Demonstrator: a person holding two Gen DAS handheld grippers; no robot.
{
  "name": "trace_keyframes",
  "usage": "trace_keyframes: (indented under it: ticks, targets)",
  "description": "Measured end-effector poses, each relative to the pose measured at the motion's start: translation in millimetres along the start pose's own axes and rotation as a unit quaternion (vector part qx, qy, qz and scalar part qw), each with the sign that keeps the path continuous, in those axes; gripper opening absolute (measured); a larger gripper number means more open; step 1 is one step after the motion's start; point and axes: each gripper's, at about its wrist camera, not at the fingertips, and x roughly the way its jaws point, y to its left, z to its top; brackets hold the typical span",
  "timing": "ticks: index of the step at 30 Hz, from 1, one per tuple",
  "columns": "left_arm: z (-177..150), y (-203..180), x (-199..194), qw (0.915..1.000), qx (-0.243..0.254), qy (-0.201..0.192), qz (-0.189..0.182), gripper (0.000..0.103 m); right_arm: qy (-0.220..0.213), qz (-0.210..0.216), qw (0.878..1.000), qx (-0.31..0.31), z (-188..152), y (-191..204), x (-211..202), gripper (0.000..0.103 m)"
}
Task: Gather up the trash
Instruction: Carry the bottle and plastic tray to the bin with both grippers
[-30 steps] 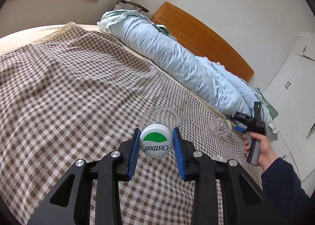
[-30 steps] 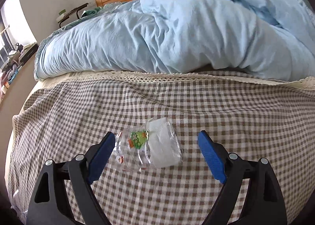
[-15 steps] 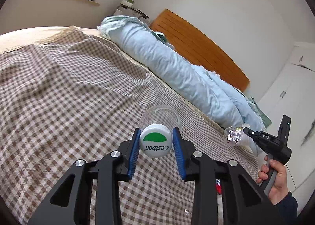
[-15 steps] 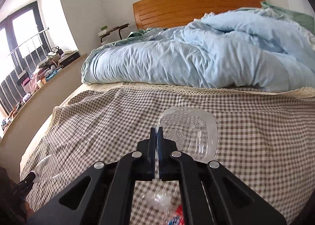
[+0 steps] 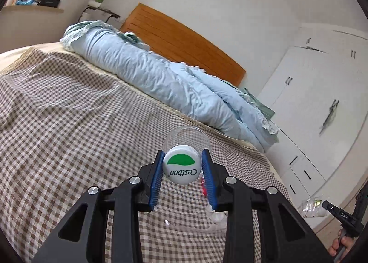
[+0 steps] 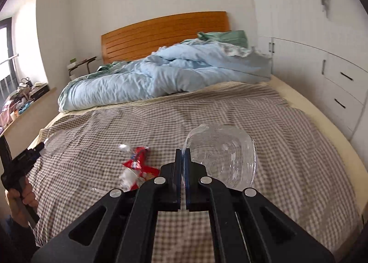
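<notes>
Left tongs (image 5: 182, 166) grip; right tongs (image 6: 182, 155) pinched tight.

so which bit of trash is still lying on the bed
The red wrapper. The bottle is in the left tongs, the clear tray in the right tongs.

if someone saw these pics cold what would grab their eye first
Probably the white Cestbon bottle cap dead centre of the left wrist view, pinched in the left gripper. Next, the clear plastic tray clamped by its edge in the right gripper, above the checked bedspread, with a red wrapper lying to its left.
</notes>
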Motion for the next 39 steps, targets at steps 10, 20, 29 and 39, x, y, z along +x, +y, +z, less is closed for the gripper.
trace_keyframes:
  ticks: [10, 20, 29, 39]
  targets:
    - [-64, -120, -12, 0.9798, 0.161, 0.074, -0.092, 0.03, -0.019, -0.165, 0.985, 0.056, -125, -89, -147, 0.002]
    - [-139, -210, -36, 0.9455, 0.249, 0.142, -0.155, 0.03, 0.084, -0.203, 0.961, 0.171, -265, -169, -158, 0.003]
    - [-214, -269, -37, 0.917, 0.272, 0.218, -0.195, 0.03, 0.218, -0.18, 0.936, 0.211, -369, -200, -88, 0.003]
    - [-288, -321, -43, 0.8797, 0.311, 0.283, -0.222, 0.03, 0.308, -0.148, 0.89, 0.301, -442, -230, -39, 0.003]
